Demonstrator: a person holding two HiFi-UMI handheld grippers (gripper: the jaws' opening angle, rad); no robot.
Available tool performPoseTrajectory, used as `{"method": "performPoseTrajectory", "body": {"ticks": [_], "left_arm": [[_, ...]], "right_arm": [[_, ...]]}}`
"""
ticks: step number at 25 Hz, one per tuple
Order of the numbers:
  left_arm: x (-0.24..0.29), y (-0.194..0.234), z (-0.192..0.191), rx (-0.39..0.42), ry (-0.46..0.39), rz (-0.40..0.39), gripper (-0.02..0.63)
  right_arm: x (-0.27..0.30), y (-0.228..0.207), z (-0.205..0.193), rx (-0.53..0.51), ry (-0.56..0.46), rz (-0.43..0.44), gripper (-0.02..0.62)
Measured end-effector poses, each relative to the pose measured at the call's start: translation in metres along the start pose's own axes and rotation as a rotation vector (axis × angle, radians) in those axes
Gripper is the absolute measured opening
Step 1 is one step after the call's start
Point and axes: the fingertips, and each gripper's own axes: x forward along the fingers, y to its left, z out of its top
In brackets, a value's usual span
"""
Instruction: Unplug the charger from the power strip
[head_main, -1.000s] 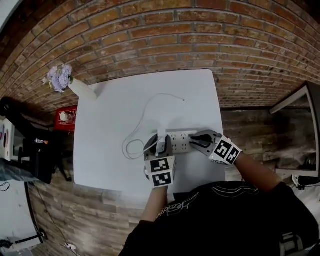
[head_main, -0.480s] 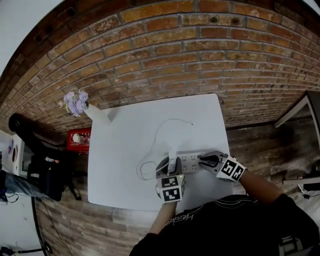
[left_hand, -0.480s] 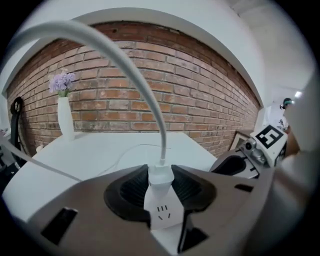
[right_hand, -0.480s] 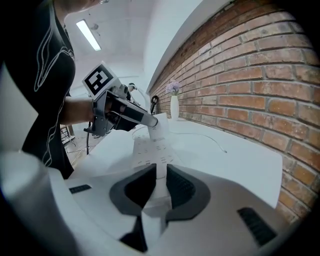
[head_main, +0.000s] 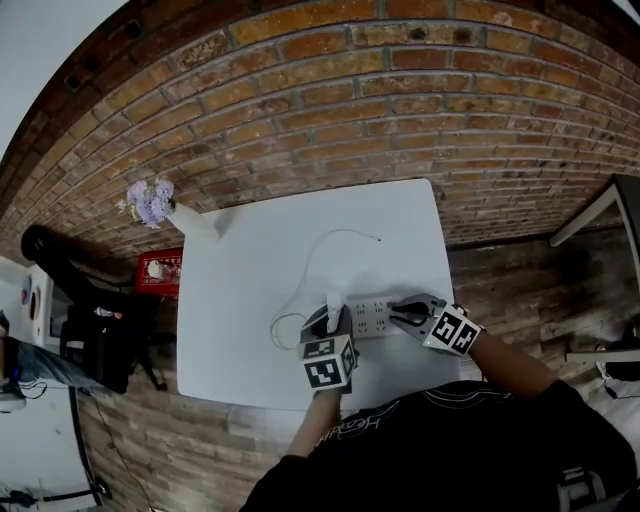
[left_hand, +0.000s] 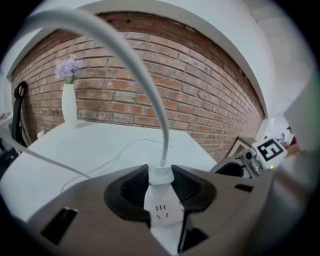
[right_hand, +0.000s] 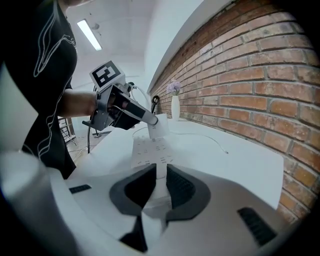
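Your left gripper (head_main: 330, 322) has its fingers (left_hand: 131, 189) pinching the white charger (head_main: 334, 301) from both sides, the dark pads pressed flat against its body. The charger stands upright at the 9 o'clock end of the power strip (head_main: 374, 318). Whether its pins are seated in the socket, you cannot tell from any view. A white cable (head_main: 308, 262) leaves the top of the charger, loops out toward 9 o'clock on the worktop (head_main: 245, 270), then runs on toward 12 o'clock, where its free end lies.

Your right gripper (head_main: 398, 314) is at the strip's 3 o'clock end, and its fingers (right_hand: 137, 187) are closed on the strip's narrow end, one pad on each long side. The strip lies flat near the 6 o'clock edge of the worktop, its row of sockets facing up between the two grippers.

At the worktop's 10 o'clock corner a white vase (head_main: 194, 224) with purple flowers stands in front of the brick wall (head_main: 330, 90).
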Motion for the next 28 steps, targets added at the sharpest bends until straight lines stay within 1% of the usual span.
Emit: {"method": "performPoseTrajectory", "body": {"ticks": [2, 3, 4, 5, 7, 8, 9, 11, 14, 17, 19, 21, 22, 25, 28], "left_arm": [[-0.001, -0.003, -0.001, 0.112, 0.012, 0.055, 0.139], [-0.002, -0.006, 0.000, 0.154, 0.005, 0.070, 0.140], [-0.005, -0.008, 0.004, 0.163, -0.013, 0.069, 0.138], [-0.008, -0.009, 0.011, 0.136, -0.039, 0.054, 0.135], [-0.017, -0.005, 0.028, 0.027, -0.079, 0.005, 0.135], [-0.021, -0.002, 0.036, -0.014, -0.087, -0.012, 0.135], [-0.026, 0.002, 0.043, -0.030, -0.092, -0.019, 0.135], [-0.039, 0.003, 0.054, -0.025, -0.111, -0.029, 0.135], [-0.061, -0.001, 0.068, -0.073, -0.156, -0.097, 0.135], [-0.079, -0.005, 0.074, -0.116, -0.176, -0.158, 0.135], [-0.092, -0.007, 0.076, -0.123, -0.179, -0.189, 0.135], [-0.106, -0.010, 0.079, -0.108, -0.179, -0.214, 0.135], [-0.115, -0.011, 0.080, -0.096, -0.178, -0.223, 0.135], [-0.141, -0.013, 0.079, -0.060, -0.176, -0.246, 0.135], [-0.165, -0.014, 0.082, -0.033, -0.186, -0.287, 0.135]], "right_arm": [[0.001, 0.000, 0.000, 0.003, -0.003, 0.000, 0.043], [0.001, -0.001, 0.000, 0.006, -0.003, -0.002, 0.044], [0.001, -0.001, 0.000, 0.009, 0.000, -0.004, 0.043], [0.001, -0.001, -0.001, 0.009, 0.003, -0.006, 0.043], [0.002, -0.001, -0.002, 0.010, 0.006, -0.004, 0.043], [0.002, -0.001, -0.003, 0.012, 0.006, -0.002, 0.043], [0.001, 0.000, -0.004, 0.016, 0.008, 0.000, 0.043], [-0.001, 0.002, -0.006, 0.025, 0.013, 0.001, 0.043], [-0.001, 0.003, -0.007, 0.044, 0.016, 0.003, 0.043], [0.001, 0.002, -0.009, 0.102, 0.032, 0.012, 0.038], [0.000, -0.004, -0.009, 0.143, 0.052, -0.011, 0.037], [-0.008, -0.012, 0.002, 0.161, 0.046, -0.070, 0.009], [-0.015, -0.013, 0.011, 0.172, 0.028, -0.098, 0.006], [-0.039, -0.009, 0.048, 0.249, -0.048, -0.167, 0.002], [-0.067, 0.001, 0.098, 0.306, -0.126, -0.231, 0.000]]}}
